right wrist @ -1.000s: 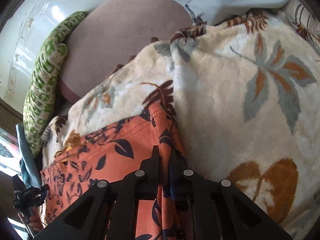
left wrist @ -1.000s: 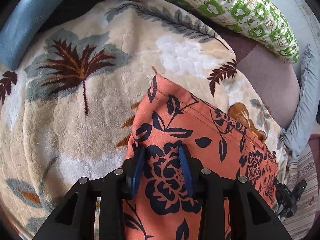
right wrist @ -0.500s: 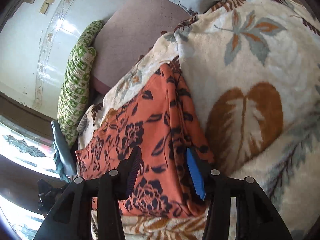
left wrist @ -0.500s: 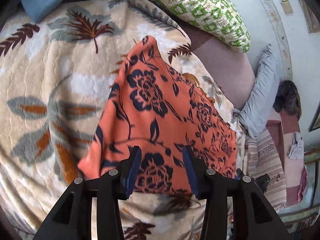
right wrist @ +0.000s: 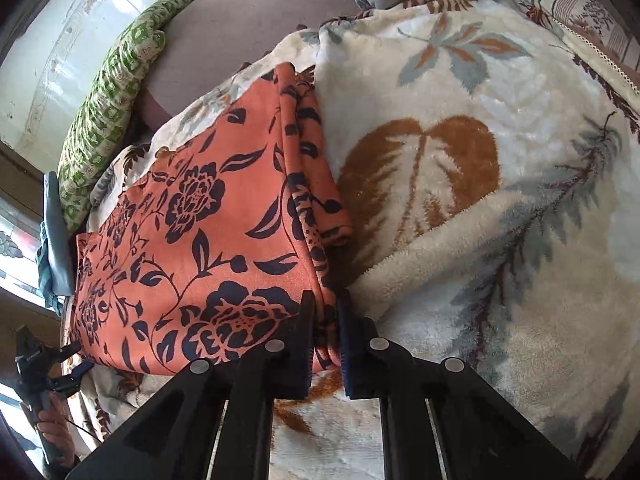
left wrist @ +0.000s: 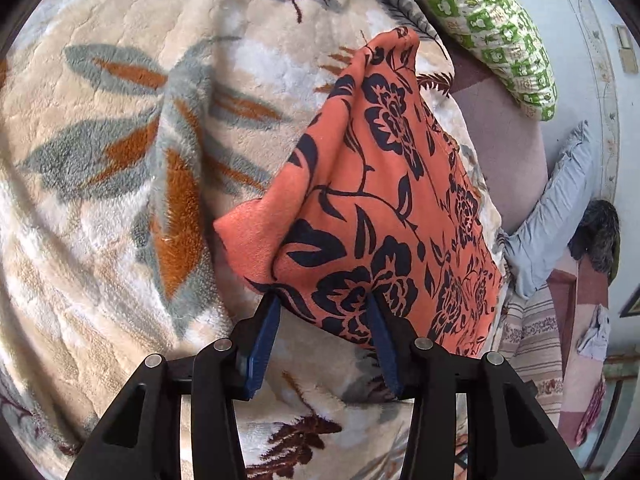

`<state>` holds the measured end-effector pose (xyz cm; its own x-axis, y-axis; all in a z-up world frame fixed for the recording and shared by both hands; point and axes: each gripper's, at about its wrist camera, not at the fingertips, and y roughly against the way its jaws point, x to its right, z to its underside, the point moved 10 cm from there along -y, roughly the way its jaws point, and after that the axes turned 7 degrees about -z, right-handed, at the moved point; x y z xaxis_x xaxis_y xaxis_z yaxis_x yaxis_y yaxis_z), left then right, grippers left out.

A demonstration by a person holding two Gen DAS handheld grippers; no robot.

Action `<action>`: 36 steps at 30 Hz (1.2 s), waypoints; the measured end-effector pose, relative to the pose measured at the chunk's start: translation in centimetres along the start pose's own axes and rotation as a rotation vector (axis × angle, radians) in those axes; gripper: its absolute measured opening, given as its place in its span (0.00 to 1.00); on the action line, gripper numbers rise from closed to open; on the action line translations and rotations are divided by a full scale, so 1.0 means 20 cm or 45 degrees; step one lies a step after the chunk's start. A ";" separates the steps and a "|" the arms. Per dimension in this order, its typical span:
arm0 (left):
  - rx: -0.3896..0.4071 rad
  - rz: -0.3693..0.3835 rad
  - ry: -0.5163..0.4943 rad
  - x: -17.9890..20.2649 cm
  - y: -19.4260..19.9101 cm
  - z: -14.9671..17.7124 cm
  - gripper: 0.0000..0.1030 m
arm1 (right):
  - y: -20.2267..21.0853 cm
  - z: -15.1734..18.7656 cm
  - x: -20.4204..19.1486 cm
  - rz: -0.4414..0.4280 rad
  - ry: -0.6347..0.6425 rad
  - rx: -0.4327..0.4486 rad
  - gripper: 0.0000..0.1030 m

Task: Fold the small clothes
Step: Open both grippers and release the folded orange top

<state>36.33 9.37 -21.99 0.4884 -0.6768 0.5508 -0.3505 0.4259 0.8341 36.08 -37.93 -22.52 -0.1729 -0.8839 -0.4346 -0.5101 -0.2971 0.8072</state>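
Note:
An orange garment with dark navy flowers (left wrist: 384, 208) lies folded on a cream leaf-print blanket (left wrist: 120, 160). My left gripper (left wrist: 324, 312) is open, its blue pads on either side of the garment's near edge, which rests between them. In the right wrist view the same garment (right wrist: 208, 232) shows stacked folded layers along its right side. My right gripper (right wrist: 325, 312) is nearly shut, pinching the garment's near right corner between its pads.
A green-and-white patterned pillow (left wrist: 492, 24) and a pale blue pillow (left wrist: 556, 208) lie at the back by the wall. A mauve sheet (right wrist: 248, 28) shows beyond the blanket (right wrist: 480, 160). A blanket fold (right wrist: 440, 240) rises right of the garment. The other gripper (right wrist: 44, 364) shows at far left.
Both grippers let go and drew back as the garment was laid down folded. The right gripper has since closed on the near right corner; the left stays open at the near edge.

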 end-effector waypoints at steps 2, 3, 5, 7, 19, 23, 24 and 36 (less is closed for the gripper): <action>0.033 0.000 -0.014 -0.01 0.06 -0.01 0.43 | 0.07 -0.02 -0.04 0.021 0.001 0.052 0.17; 0.051 0.008 -0.021 -0.01 0.09 -0.01 0.43 | 0.10 -0.03 -0.07 -0.012 -0.002 0.077 0.18; 0.083 0.033 -0.023 -0.01 0.16 0.00 0.44 | 0.16 -0.03 -0.16 -0.087 0.001 0.118 0.33; 0.117 0.040 -0.041 0.02 0.22 0.01 0.45 | 0.17 -0.01 -0.27 -0.134 0.037 0.121 0.43; 0.071 -0.093 -0.114 0.13 -0.03 0.05 0.47 | -0.16 0.17 -0.34 -0.067 0.143 -0.013 0.45; 0.058 -0.066 -0.117 0.12 -0.04 0.05 0.47 | -0.18 0.18 -0.38 -0.084 0.203 -0.022 0.63; 0.061 -0.061 -0.117 0.12 -0.04 0.05 0.47 | -0.18 0.19 -0.40 -0.090 0.209 -0.022 0.67; 0.058 -0.010 -0.045 -0.02 0.16 0.16 0.47 | -0.14 0.23 -0.48 -0.007 0.166 -0.101 0.84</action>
<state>32.58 9.07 -19.59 0.4629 -0.7015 0.5419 -0.3830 0.3931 0.8359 35.23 -26.96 -22.53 -0.0571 -0.9201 -0.3875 -0.4419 -0.3248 0.8362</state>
